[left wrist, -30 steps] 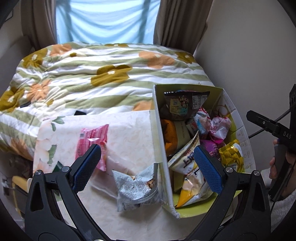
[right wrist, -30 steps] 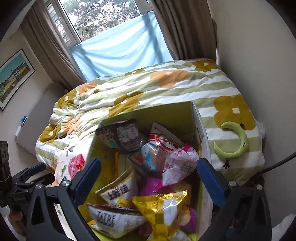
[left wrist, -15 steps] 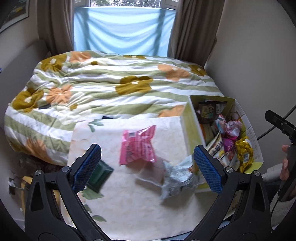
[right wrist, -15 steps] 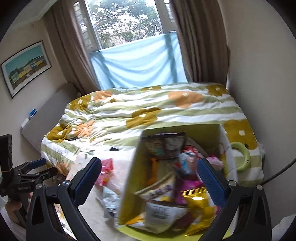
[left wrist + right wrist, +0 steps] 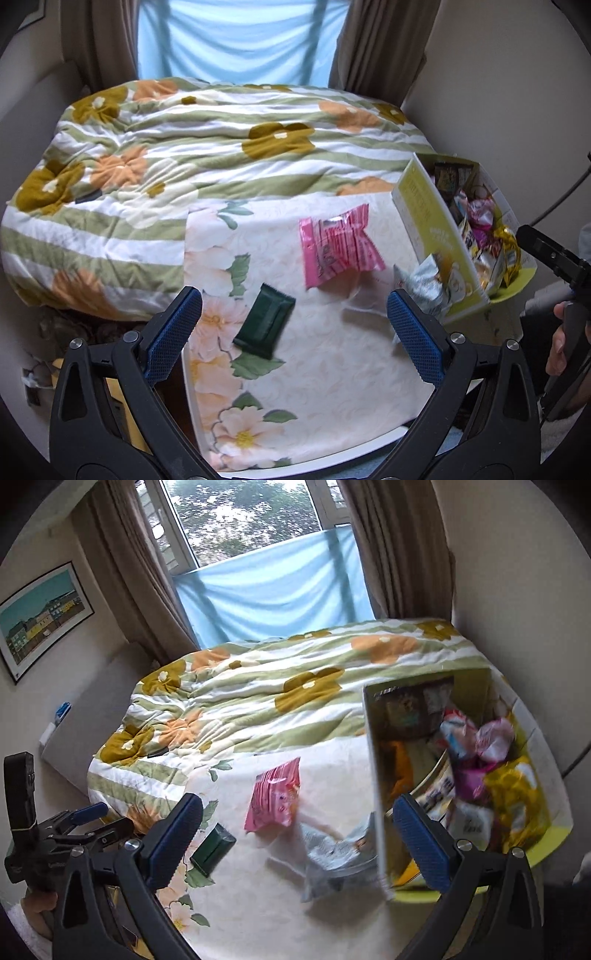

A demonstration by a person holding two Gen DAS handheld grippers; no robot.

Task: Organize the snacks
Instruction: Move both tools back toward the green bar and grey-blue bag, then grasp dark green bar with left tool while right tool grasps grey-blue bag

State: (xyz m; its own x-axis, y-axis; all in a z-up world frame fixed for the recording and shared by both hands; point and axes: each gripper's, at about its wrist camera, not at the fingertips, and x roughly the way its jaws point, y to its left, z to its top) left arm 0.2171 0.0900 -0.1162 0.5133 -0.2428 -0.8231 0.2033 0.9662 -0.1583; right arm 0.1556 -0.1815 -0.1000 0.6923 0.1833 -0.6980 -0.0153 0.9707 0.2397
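- Most snacks already sat in the yellow box (image 5: 432, 221).
- 3 lay out on the table (image 5: 332, 369): pink packet (image 5: 338, 245), green bar (image 5: 265, 320), silver bag (image 5: 424, 284).
- Left gripper (image 5: 293, 334) and right gripper (image 5: 295, 840) were empty, jaws apart.

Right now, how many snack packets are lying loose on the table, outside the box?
3: a pink packet mid-table, a dark green one nearer the left tongs, a silver one against the box. Others may be hidden.
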